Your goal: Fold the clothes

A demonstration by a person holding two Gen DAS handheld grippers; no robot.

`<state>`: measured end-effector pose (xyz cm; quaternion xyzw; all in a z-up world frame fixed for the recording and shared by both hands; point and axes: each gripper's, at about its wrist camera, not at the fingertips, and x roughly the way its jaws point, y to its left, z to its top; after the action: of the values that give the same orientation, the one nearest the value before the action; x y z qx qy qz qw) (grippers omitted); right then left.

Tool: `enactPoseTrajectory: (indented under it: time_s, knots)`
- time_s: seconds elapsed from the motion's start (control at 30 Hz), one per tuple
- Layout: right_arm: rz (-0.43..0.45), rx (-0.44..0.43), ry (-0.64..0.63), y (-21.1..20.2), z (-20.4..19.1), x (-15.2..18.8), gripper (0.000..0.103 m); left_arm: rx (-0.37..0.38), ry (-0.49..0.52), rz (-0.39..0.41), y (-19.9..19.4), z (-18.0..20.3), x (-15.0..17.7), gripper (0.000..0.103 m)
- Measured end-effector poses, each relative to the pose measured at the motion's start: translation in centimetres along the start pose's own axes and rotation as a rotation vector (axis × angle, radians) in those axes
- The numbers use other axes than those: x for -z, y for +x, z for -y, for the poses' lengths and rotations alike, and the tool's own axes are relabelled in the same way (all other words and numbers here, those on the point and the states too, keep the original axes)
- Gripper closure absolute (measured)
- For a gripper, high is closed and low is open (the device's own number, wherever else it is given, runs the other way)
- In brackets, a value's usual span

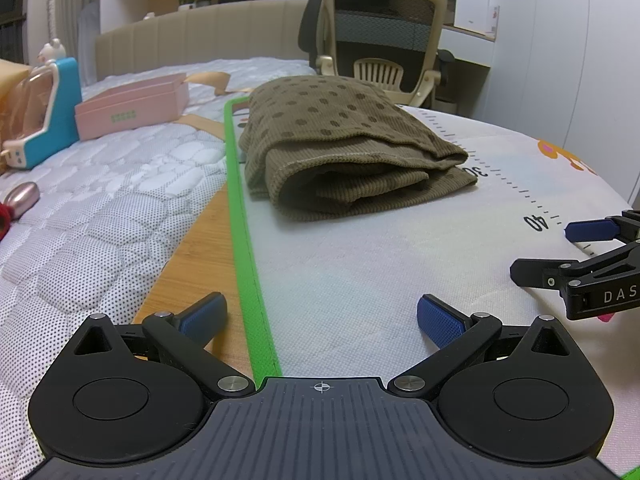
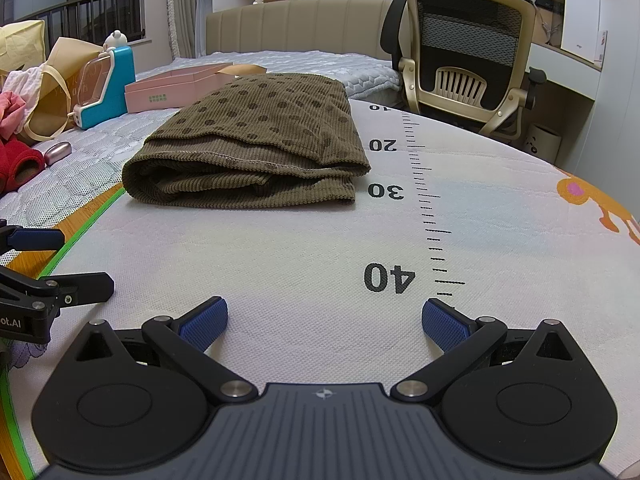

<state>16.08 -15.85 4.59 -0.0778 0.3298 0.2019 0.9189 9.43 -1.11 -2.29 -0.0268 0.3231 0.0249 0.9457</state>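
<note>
Bed, far left: I saw the quilted bed (image 1: pixel 100 200) carrying a blue-and-white toy (image 1: pixel 48 108) and a pink box (image 1: pixel 132 108), well apart from the work
Mat edge: the green border (image 1: pixel 240 216) of the white measuring mat (image 1: pixel 360 264) ran away from me, just left of the garment
Left hand-held gripper: my left hand-held gripper (image 1: pixel 322 318) sat released, blue pads spread wide with nothing between them, straddling the green border low over the mat
Garment: the olive dotted garment (image 1: pixel 344 148) lay already folded into a thick stack on the mat, straight ahead of both tools and well apart from them, its open layered edge toward me
Long axis: I judged it ran away from me toward the office chair (image 2: pixel 468 48), with the fold's rounded side on the left
Right hand-held gripper: my right hand-held gripper (image 2: pixel 324 322) was also released and empty, resting beside the printed 40 mark (image 2: pixel 390 278)
Nearer hand: I could not call either clearly closer; the left lined up with the garment's left edge, the right with its right edge near the ruler scale (image 2: pixel 428 200)
Left view only: it showed the wooden board strip (image 1: pixel 200 256) under the mat's border
Right view only: it showed the paper bag (image 2: pixel 48 80) and red cloth (image 2: pixel 20 164) on the bed, and the garment's right corner by the 30 mark
Judgement: the fold looked close to finished, so any next reach would go forward to the near edge
</note>
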Motion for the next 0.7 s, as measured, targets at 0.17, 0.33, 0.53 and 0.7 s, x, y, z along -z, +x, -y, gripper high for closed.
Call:
enactPoseTrajectory:
  time_s: [0.17,0.33,0.53,0.7]
  knots:
    - [0.000,0.000,0.000,0.01,0.00,-0.01,0.000,0.000,0.000,0.000,0.01,0.00,-0.01,0.000]
    - [0.000,0.000,0.000,0.00,0.03,0.00,0.000,-0.001,0.000,-0.001,0.00,-0.04,-0.01,0.000]
    - [0.000,0.000,0.000,0.02,0.00,0.00,0.000,-0.004,0.000,-0.003,-0.04,-0.02,-0.05,0.000]
    - [0.000,0.000,0.000,0.03,0.00,0.00,0.000,-0.005,-0.003,-0.003,-0.05,-0.04,-0.05,0.000]
